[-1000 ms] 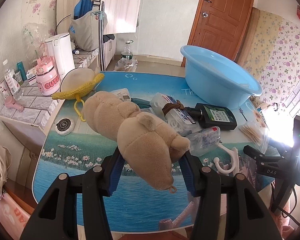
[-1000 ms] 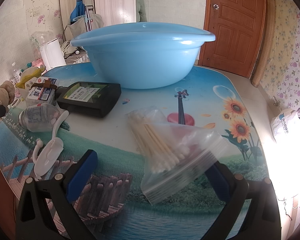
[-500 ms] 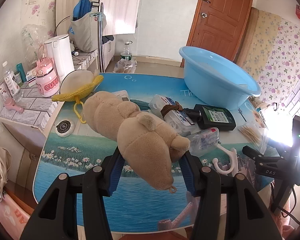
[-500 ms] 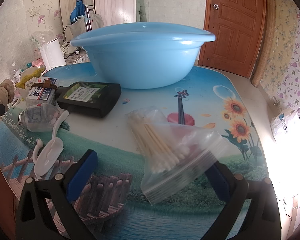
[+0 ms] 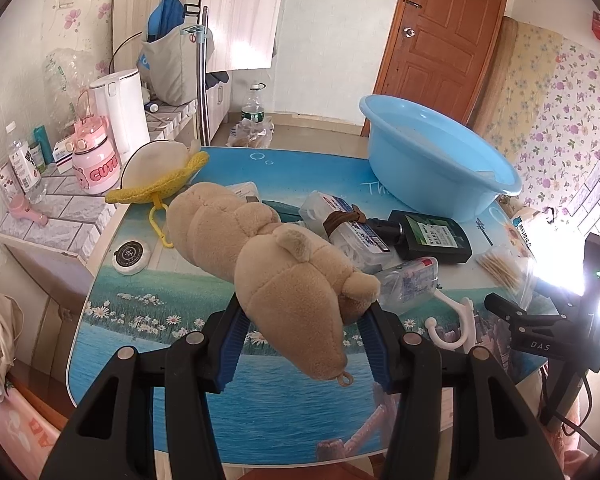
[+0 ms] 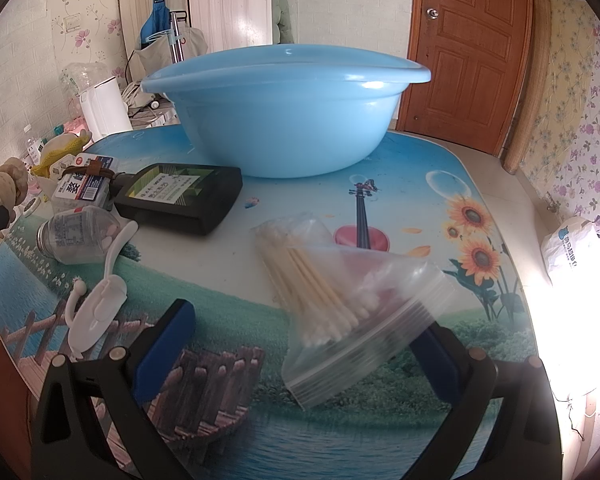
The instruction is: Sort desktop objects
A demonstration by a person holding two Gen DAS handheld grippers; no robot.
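Observation:
My left gripper (image 5: 304, 332) is shut on a tan plush toy (image 5: 268, 256) and holds it above the near part of the table. A blue basin (image 5: 436, 160) stands at the far right; it fills the back of the right wrist view (image 6: 284, 116). My right gripper (image 6: 300, 340) is open, its jaws wide on either side of a clear zip bag of cotton swabs (image 6: 340, 304) that lies on the table. A black flat bottle (image 6: 180, 196), a clear plastic bottle (image 6: 76, 236) and a white hook (image 6: 100, 296) lie to its left.
A labelled clear box with a brown band (image 5: 344, 232), a round tin (image 5: 130, 256) and a yellow knitted item (image 5: 160, 184) lie on the picture-printed table (image 5: 292, 420). A tiled counter (image 5: 60, 208) with a kettle and pink bottle stands on the left. The right gripper's body (image 5: 556, 320) shows at right.
The left gripper has risen a little with the plush toy, so the table looks slightly farther. The right gripper and the swab bag have not moved.

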